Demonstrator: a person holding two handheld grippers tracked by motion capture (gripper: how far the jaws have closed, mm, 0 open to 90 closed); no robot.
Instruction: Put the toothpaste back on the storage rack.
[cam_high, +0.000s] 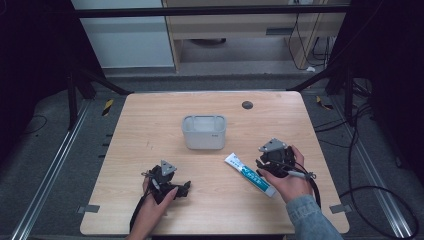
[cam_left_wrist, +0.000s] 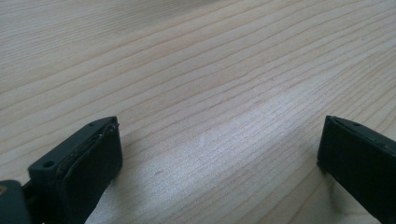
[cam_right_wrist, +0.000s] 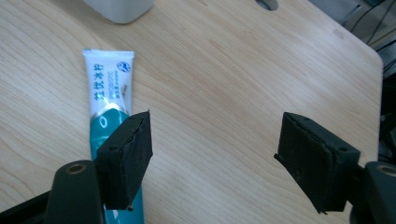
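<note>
A white and teal toothpaste tube (cam_high: 248, 173) lies flat on the wooden table (cam_high: 150, 125), right of centre, with its cap end towards the front. In the right gripper view the tube (cam_right_wrist: 108, 79) runs under the left jaw, outside the gap. My right gripper (cam_high: 261, 167) (cam_right_wrist: 212, 140) hovers just right of the tube, jaws apart, with bare wood between them. My left gripper (cam_high: 184, 188) (cam_left_wrist: 219, 149) rests low at the front left, open over bare wood. A white plastic bin (cam_high: 204, 132) (cam_right_wrist: 119, 9) stands at the table's middle.
A dark round hole (cam_high: 247, 105) (cam_right_wrist: 267, 3) sits in the tabletop behind the bin. Cables trail from both grippers toward the front edge. Beyond the table's right edge, more cables (cam_high: 380, 195) lie on the floor.
</note>
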